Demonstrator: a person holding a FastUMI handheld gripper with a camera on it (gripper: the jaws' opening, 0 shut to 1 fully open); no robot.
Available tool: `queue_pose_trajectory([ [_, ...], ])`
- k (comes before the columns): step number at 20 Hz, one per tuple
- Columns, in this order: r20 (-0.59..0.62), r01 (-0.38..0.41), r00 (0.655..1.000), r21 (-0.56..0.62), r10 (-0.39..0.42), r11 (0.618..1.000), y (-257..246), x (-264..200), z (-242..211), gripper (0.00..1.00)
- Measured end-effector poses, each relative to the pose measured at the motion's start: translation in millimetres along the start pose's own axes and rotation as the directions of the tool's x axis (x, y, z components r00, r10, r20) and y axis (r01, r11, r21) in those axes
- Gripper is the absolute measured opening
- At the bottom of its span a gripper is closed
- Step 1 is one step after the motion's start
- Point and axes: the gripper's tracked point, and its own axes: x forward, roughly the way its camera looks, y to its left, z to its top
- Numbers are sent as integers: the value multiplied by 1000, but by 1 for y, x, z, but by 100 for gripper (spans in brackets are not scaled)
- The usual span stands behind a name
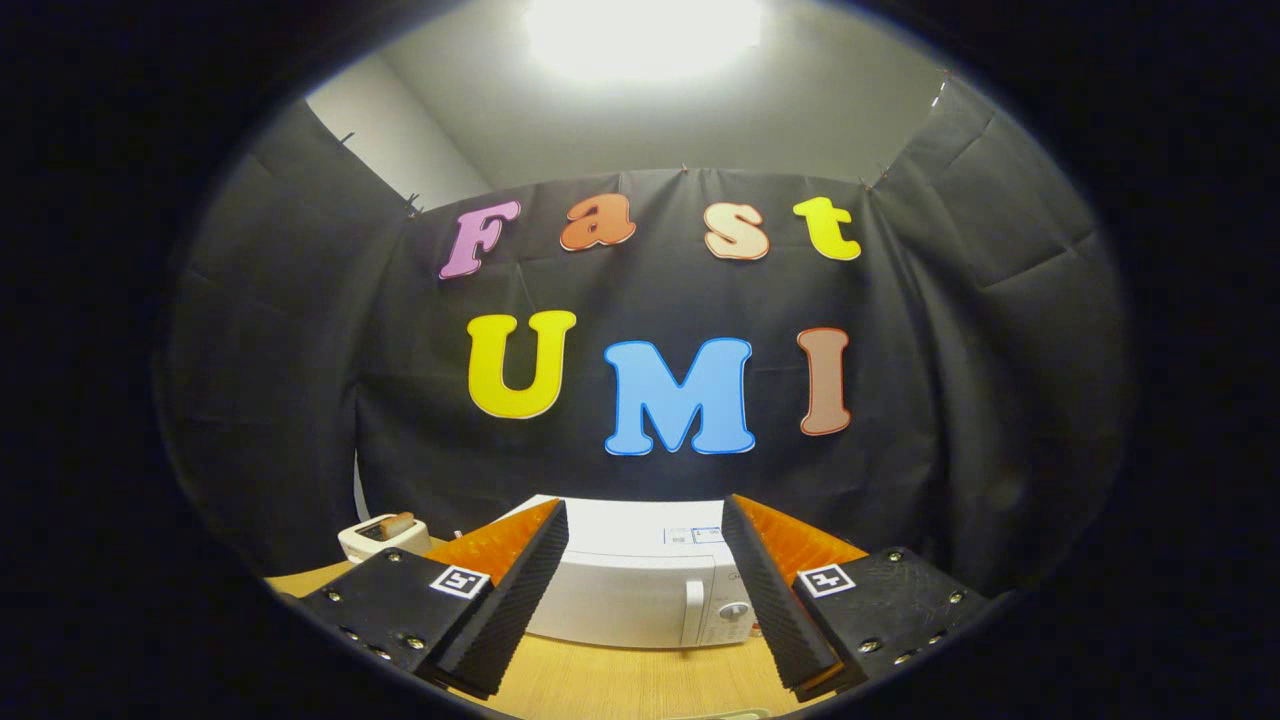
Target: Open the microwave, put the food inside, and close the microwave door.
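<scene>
Low in the middle of the gripper view, a white microwave [630, 585] sits on the wooden table [620, 680], door shut, with an upright handle and a round knob to the right. Small stickers on top are too small to read. The gripper [645, 520] is spread wide, holding nothing, the microwave between and beyond its fingers. Lower left stands a toaster [383, 535] holding toast.

The microwave [630, 590] has a smooth, faintly glossy plastic-looking shell. It stands on a tabletop [620, 680] of pale wood grain with a satin finish. The wall [300, 400] behind is matt cloth, creased and seamed. The gripper [645, 530] holds its fingers [520, 590] wide apart, with ribbed, matt inner pads.
</scene>
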Motion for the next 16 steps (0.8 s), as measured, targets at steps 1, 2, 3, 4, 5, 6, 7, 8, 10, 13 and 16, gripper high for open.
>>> queue_pose_trajectory([
  [1, -2, -1, 1000, -2, 1, 1000, -2, 7, -10, 96],
  [2, -6, 7, 1000, -2, -7, 1000, -9, 13, -23, 96],
  [3, -10, 13, 1000, -2, -13, 1000, -14, 21, -37, 96],
  [4, -16, 25, 1000, -4, -25, 1000, -20, 28, -50, 95],
  [5, -19, 39, 999, -6, -40, 999, -27, 35, -62, 95],
  [6, -24, 52, 998, -5, -52, 999, -32, 43, -75, 95],
  [7, -39, 62, 997, -4, -62, 998, -37, 50, -89, 95],
  [8, -58, 67, 996, -5, -67, 998, -41, 56, -104, 95],
  [10, -85, 59, 995, -7, -60, 998, -43, 67, -128, 95],
  [13, -97, 71, 993, -40, -74, 997, -51, 84, -156, 89],
  [16, -139, 58, 988, -40, -63, 998, -54, 100, -189, 87],
])
